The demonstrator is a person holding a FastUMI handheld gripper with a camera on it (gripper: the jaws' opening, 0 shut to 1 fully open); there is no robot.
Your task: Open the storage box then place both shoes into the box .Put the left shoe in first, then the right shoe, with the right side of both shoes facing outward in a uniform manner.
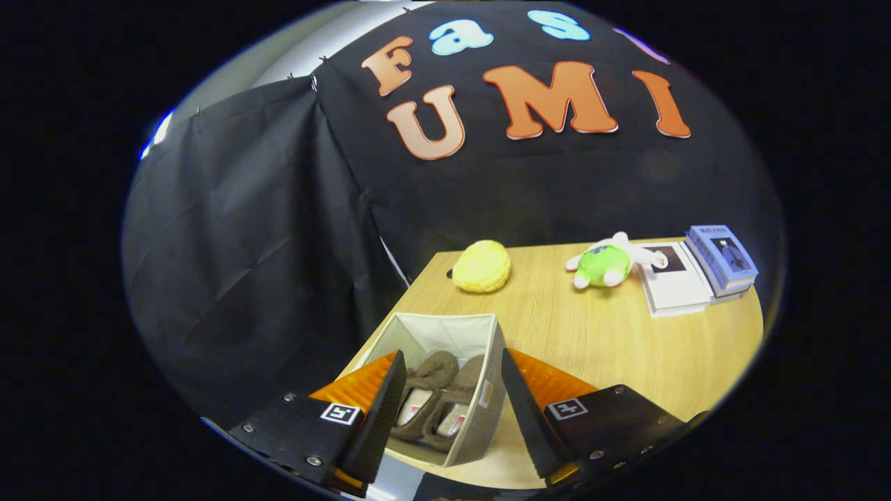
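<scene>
Table [598, 341]: pale wood-grain top, set against the black cloth wall of the booth; carries everything listed below.
Box [487, 390]: light fabric storage box, lid off and open at the top, standing at the near left corner of the table; seen between the two fingers of the claw.
Claw [451, 367]: fingers spread wide, one to each side of the box, gripping nothing; tips level with the box's upper rim, contact with the walls not clear.
Shoes: both inside the box, lying side by side lengthwise, toes pointing away from the claw.
Left-hand shoe [424, 390]: brown slipper with a pale lining, beside the box's left wall.
Right-hand shoe [456, 403]: matching brown slipper, touching the first, beside the box's right wall.
Books [696, 275]: small stack at the far right edge of the table; white one underneath, blue one on top.
Green toy [605, 263]: plush with white limbs, far side of the table, just beside the books.
Yellow toy [481, 266]: round plush, far side of the table, beyond the box and well apart from the green toy.
</scene>
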